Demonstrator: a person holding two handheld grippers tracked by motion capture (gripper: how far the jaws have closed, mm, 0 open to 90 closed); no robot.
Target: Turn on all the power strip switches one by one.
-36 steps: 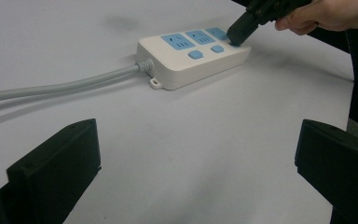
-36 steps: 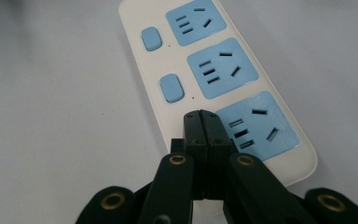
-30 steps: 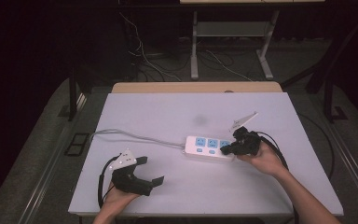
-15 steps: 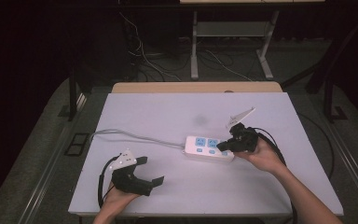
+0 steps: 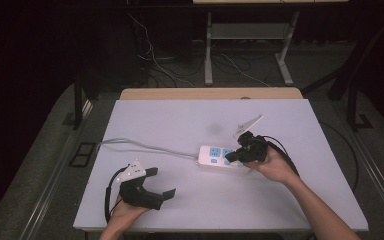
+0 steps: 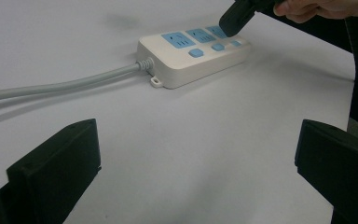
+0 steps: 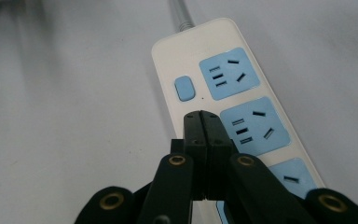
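A white power strip (image 5: 214, 155) with blue sockets and blue switches lies right of the table's middle. Its grey cable (image 5: 145, 146) runs off to the left. My right gripper (image 5: 228, 157) is shut with nothing between its jaws. In the right gripper view its closed tip (image 7: 203, 116) points down at the power strip (image 7: 186, 51), beside the second socket (image 7: 254, 126) and just behind the first switch (image 7: 184, 88). Whether it touches, I cannot tell. My left gripper (image 5: 162, 182) rests at the front left, wide open and empty. It faces the power strip (image 6: 191, 60) from a distance.
The white table (image 5: 180, 120) has bare room on the left and far side. The right gripper's black cable (image 5: 285, 150) loops behind the hand. Beyond the table stand a metal frame (image 5: 250, 55) and floor cables (image 5: 150, 55).
My right gripper has slid a little left along the power strip, toward its middle. The left gripper has stayed put.
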